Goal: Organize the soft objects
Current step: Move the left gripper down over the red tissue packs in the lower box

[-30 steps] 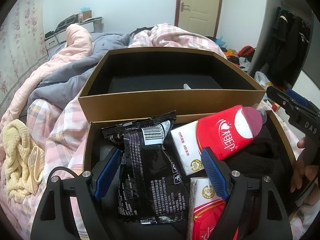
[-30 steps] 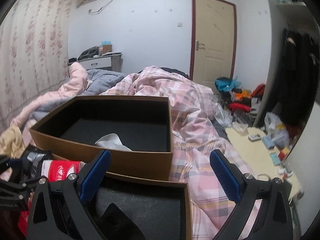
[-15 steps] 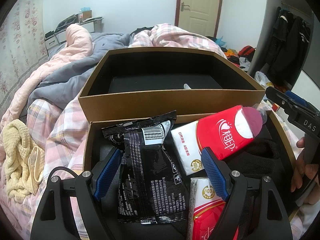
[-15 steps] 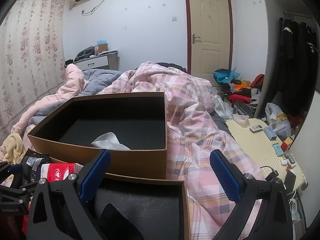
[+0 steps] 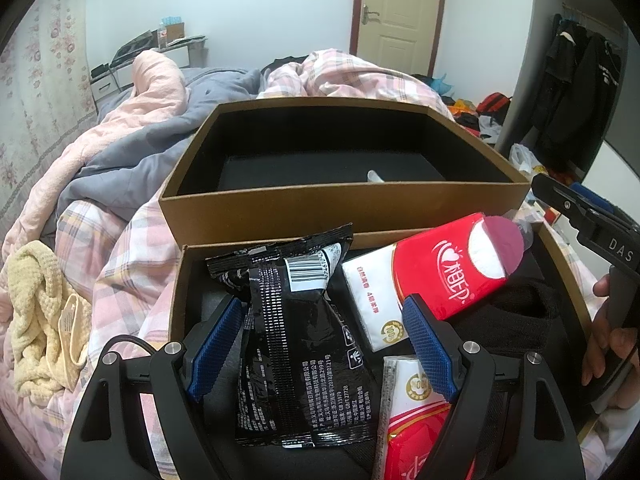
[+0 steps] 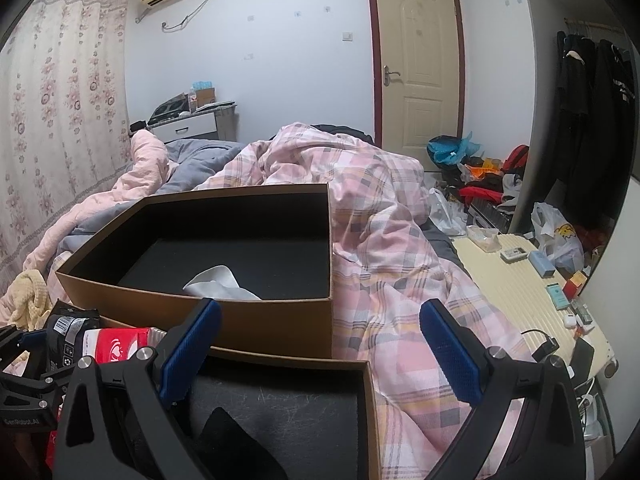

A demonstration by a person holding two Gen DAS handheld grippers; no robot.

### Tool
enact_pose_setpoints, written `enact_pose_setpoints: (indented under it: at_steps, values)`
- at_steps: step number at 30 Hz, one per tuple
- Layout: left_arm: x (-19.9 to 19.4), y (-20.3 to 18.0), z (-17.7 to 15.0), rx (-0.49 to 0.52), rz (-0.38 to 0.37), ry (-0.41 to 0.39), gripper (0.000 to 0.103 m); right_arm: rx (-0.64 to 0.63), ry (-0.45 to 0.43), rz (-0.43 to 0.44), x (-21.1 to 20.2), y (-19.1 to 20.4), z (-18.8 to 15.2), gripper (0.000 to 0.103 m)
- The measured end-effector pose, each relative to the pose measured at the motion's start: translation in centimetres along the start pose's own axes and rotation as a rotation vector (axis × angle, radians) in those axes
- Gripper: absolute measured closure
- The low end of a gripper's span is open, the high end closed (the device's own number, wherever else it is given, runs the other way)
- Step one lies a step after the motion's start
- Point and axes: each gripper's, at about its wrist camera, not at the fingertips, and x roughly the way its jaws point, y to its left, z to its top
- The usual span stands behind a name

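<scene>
Left tongs (image 5: pixel 324 344) stand wide apart and empty, poised low over the near box (image 5: pixel 176 292), with the black snack packet (image 5: pixel 300 344) lying between the blue pads but not pinched. Right tongs (image 6: pixel 320 344) are likewise spread wide and hold nothing, hanging over the near box's right half and aimed toward the far box (image 6: pixel 280 328) at 12 o'clock. Both boxes sit on the bed (image 6: pixel 384 248). Sorting looks barely begun: the far box contains only one white crumpled item (image 6: pixel 218 284), while the near box is crowded with the packet, a red tissue pack (image 5: pixel 440 276) at 1 o'clock, a second red pack (image 5: pixel 416 416) at 5 o'clock and a dark cloth (image 5: pixel 516 320) at 3 o'clock. A yellow towel (image 5: pixel 36 320) lies loose on the bed at 9 o'clock, outside either box.
</scene>
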Motion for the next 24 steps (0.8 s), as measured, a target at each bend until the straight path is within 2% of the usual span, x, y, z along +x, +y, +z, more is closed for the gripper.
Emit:
enact_pose_setpoints:
  at_steps: [4, 7, 9, 11, 13, 15, 18, 24]
  values:
    - [-1.9, 0.7, 0.7, -0.038, -0.018, -0.061, 0.023, 0.03, -0.007, 0.032, -0.2, -0.5, 0.1, 0.004]
    - [-3.7, 1.3, 1.0, -0.066, -0.095, -0.089, 0.023, 0.057, -0.001, 0.051, 0.1, -1.0, 0.0, 0.004]
    - [-4.4, 1.3, 1.1, -0.07, -0.148, -0.078, 0.023, 0.07, 0.005, 0.054, 0.2, -1.2, -0.1, 0.004]
    - [-4.2, 0.8, 1.1, -0.043, -0.184, -0.015, 0.023, 0.081, 0.007, 0.057, 0.3, -1.5, -0.3, 0.004]
    - [-3.2, -0.2, 0.8, 0.017, -0.162, 0.071, 0.023, 0.083, 0.007, 0.057, 0.2, -1.5, -0.3, 0.004]
    - [-2.5, -1.3, 0.4, 0.085, -0.116, 0.105, 0.023, 0.082, 0.007, 0.053, 0.1, -1.5, -0.4, 0.004]
    - [-1.8, -2.8, -0.2, 0.165, -0.073, 0.126, 0.023, 0.075, 0.0, 0.05, -0.1, -1.3, -0.4, 0.004]
    - [-2.1, -3.9, -1.0, 0.237, -0.075, 0.106, 0.023, 0.056, 0.004, 0.041, 0.1, -1.2, -0.3, 0.004]
